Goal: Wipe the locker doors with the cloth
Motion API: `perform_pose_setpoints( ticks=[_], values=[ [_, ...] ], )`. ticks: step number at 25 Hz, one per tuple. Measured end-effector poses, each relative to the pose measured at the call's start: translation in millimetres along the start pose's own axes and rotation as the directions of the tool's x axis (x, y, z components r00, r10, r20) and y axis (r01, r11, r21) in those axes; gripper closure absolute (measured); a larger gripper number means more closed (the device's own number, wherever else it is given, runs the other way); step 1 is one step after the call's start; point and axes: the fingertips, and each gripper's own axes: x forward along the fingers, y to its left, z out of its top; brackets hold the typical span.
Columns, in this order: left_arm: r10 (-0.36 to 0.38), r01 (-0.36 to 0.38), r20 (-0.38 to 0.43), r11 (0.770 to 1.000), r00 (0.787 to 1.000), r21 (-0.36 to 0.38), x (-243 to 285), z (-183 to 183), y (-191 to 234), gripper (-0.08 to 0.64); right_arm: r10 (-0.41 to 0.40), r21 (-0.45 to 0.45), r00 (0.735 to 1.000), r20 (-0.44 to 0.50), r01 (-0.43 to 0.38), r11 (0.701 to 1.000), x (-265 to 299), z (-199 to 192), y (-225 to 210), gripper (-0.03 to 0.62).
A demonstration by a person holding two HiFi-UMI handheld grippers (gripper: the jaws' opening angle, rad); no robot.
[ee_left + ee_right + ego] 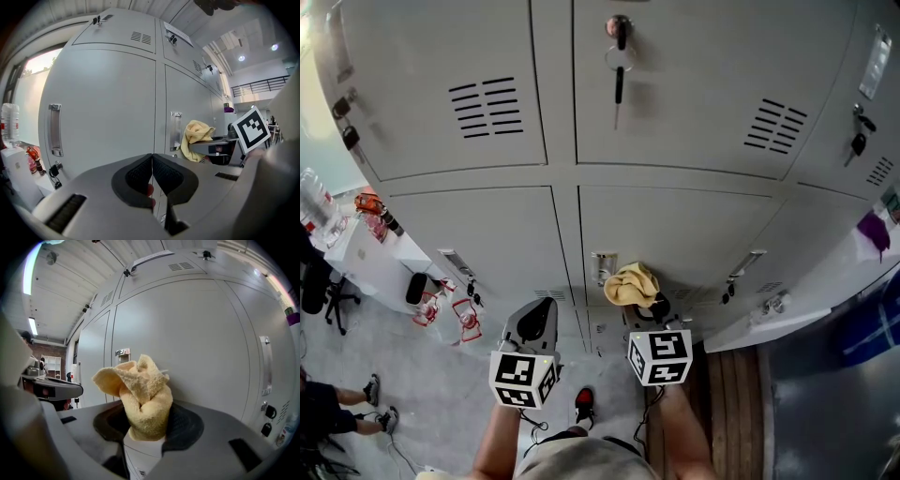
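Note:
A bunched yellow cloth (140, 397) sits clamped in my right gripper (145, 420), a short way from a grey lower locker door (206, 348). From the head view the cloth (631, 284) hangs in front of the middle lower door (675, 234), beside its metal handle (603, 267). My left gripper (152, 176) is shut with nothing between its pads, facing the lower left door (103, 103). In the head view the left gripper (534, 323) is level with the right gripper (652, 309) and left of it.
Keys hang from the upper middle door's lock (619, 56) and from the lock at the right (859, 131). A white table with bottles (366, 239) stands at the left, a person's feet (375, 403) beyond it. A white ledge (778, 319) juts out at the right.

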Motion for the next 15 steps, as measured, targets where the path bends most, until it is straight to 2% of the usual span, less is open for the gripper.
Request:
perform_pose_setpoints(
  ticks=[15],
  values=[
    [-0.072,0.072,0.001,0.997,0.997,0.010,15.1,2.8,-26.9,0.537,-0.125,0.004,0.992,-0.015,0.125,0.992,-14.1,-12.6,-48.4,0.410]
  ],
)
